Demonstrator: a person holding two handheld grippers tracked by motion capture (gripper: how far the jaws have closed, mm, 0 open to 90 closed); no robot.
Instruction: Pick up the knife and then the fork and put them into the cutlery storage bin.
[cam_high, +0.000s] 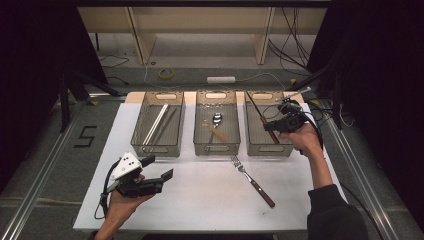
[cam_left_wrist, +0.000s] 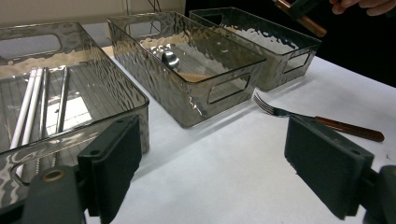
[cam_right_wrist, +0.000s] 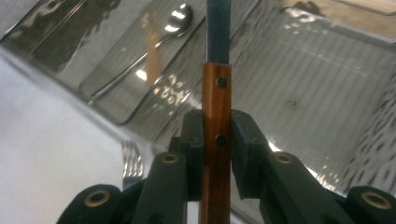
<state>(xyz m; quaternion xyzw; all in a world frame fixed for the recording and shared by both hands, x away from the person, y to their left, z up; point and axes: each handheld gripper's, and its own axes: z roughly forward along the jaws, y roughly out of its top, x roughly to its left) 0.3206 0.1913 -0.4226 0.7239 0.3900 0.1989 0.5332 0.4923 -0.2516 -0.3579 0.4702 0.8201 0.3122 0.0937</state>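
High view, right gripper (cam_high: 274, 121) clamping knife (cam_high: 258, 116) above right bin's (cam_high: 251, 135) rim, left gripper (cam_high: 159, 168) wide over bare table (cam_high: 200, 195).

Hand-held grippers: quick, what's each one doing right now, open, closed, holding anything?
Left hand-held gripper: open, nothing between its jaws.
Right hand-held gripper: closed on a knife by its wooden handle, above the right bin.

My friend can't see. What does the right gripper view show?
The right gripper clamps a wooden-handled knife upright between its black jaws, above a clear bin. A spoon lies in the neighbouring bin.
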